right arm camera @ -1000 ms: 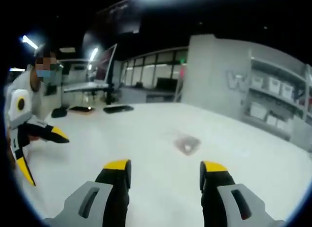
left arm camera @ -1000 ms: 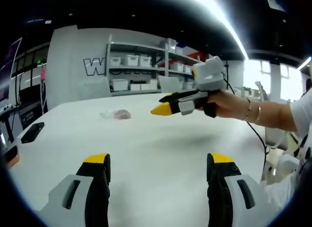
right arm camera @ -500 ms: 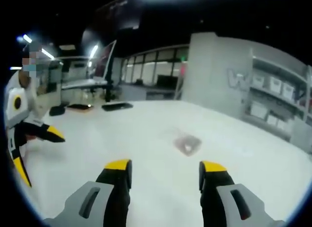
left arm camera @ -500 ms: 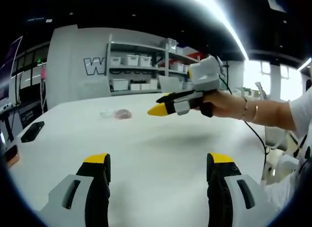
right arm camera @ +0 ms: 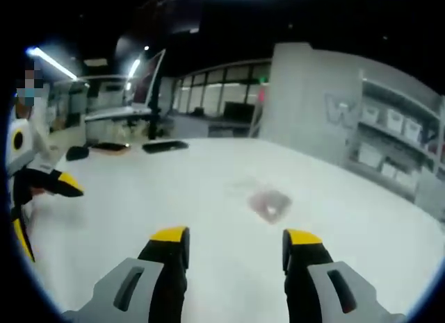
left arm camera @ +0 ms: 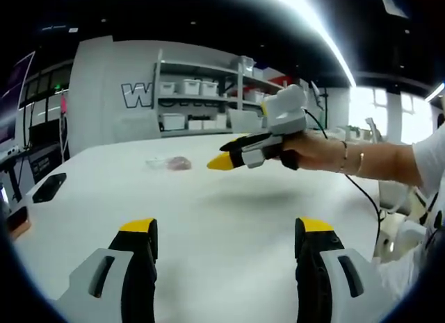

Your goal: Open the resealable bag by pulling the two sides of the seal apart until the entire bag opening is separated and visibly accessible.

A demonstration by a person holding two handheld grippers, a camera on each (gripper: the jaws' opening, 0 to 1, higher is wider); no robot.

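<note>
The right gripper [left arm camera: 217, 162] has edged toward the bag [right arm camera: 270, 202], well beyond both grippers' released (empty) fingers [right arm camera: 169, 248].

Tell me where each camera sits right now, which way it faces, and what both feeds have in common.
Left gripper view: rides on the left gripper, facing across the white table toward shelving; its open jaws rise below, and the right gripper enters from the right in a person's hand.
Right gripper view: rides on the right gripper, jaws open, facing across the table; the left gripper shows at the left edge.
Shared: the resealable bag lying untouched on the table.
</note>
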